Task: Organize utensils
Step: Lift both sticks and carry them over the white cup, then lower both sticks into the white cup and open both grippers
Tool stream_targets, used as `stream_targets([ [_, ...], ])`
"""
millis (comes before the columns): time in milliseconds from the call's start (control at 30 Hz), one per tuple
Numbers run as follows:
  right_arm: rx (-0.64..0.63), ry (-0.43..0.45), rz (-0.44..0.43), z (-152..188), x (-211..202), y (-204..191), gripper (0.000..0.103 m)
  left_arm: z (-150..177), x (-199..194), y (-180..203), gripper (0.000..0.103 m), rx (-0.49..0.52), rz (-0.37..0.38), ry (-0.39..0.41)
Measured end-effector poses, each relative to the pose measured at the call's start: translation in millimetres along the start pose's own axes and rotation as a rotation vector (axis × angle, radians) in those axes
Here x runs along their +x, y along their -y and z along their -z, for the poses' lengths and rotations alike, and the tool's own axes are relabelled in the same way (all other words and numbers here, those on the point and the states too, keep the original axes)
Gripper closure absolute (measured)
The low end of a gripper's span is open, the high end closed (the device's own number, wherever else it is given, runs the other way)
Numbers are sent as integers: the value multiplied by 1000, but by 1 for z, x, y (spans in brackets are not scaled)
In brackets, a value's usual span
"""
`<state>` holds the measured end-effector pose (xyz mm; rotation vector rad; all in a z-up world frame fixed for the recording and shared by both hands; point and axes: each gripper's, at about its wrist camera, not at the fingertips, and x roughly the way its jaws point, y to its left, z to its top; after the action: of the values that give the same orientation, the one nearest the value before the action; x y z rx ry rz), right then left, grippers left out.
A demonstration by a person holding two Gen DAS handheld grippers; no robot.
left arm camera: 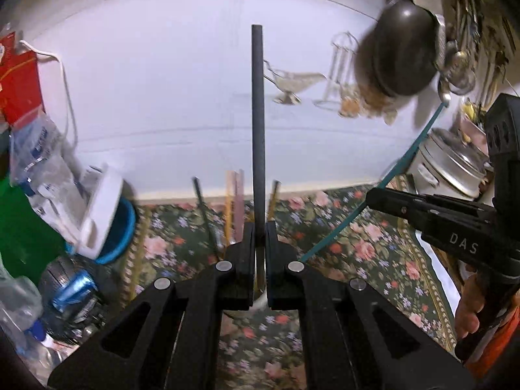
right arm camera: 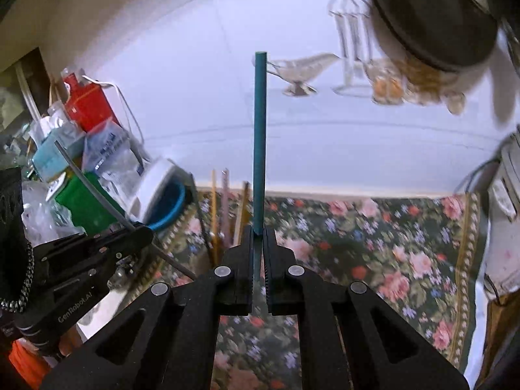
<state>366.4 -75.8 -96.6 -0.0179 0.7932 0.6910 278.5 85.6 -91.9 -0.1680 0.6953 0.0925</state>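
each slim utensil is pinched only near its lower end, so the likeliest trouble is one pivoting or sliding out between the pads if a hand tilts or swings fast; the two long handles could also cross or knock the upright sticks [left arm camera: 234, 201] standing just beyond, at the far edge of the floral cloth [left arm camera: 357, 243]. the left gripper [left arm camera: 260, 237] is clamped narrow on the dark grey utensil [left arm camera: 257, 123], which stands straight up out of the jaws. the right gripper [right arm camera: 259, 237] is likewise closed tight on the teal utensil [right arm camera: 260, 136]. both point forward and downward over the cloth, side by side (left one's view shows the right just beside it), a bare hand [left arm camera: 468, 308] on its grip.
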Motion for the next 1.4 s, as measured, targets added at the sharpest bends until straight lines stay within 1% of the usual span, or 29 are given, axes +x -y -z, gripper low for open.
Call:
stream_targets([
  [133, -14, 5, -24, -9, 12, -14, 98, -6, 4, -20, 99, -18, -5, 0],
  [267, -23, -24, -43, -10, 33, -29, 98, -5, 18, -32, 99, -28, -10, -23],
  [467, -27, -121, -47, 4, 75, -39, 98, 15, 54, -44, 99, -49, -24, -107],
  [633, -29, -203, -35, 20, 102, -39, 98, 34, 82, -54, 99, -79, -12, -188],
  [800, -32, -261, -27, 29, 123, -39, 98, 45, 94, -57, 99, -95, -8, -229],
  [967, -47, -288, -19, 32, 134, -38, 96, 51, 101, -56, 99, -115, -13, -263],
  [1033, -41, -316, -33, 32, 135, -36, 95, 53, 96, -52, 98, -112, -46, -252],
  [1100, -42, -346, -64, 33, 133, -34, 92, 52, 88, -48, 98, -107, -61, -247],
  [1167, -50, -347, -68, 34, 127, -32, 82, 51, 76, -45, 94, -118, -78, -233],
  [1233, -70, -327, -71, 34, 114, -30, 79, 48, 58, -41, 93, -140, -92, -200],
  [1333, -99, -278, -76, 31, 85, -27, 79, 44, 28, -34, 93, -153, -107, -142],
  [1400, -115, -223, -83, 26, 56, -26, 79, 38, -2, -26, 92, -146, -115, -78],
])
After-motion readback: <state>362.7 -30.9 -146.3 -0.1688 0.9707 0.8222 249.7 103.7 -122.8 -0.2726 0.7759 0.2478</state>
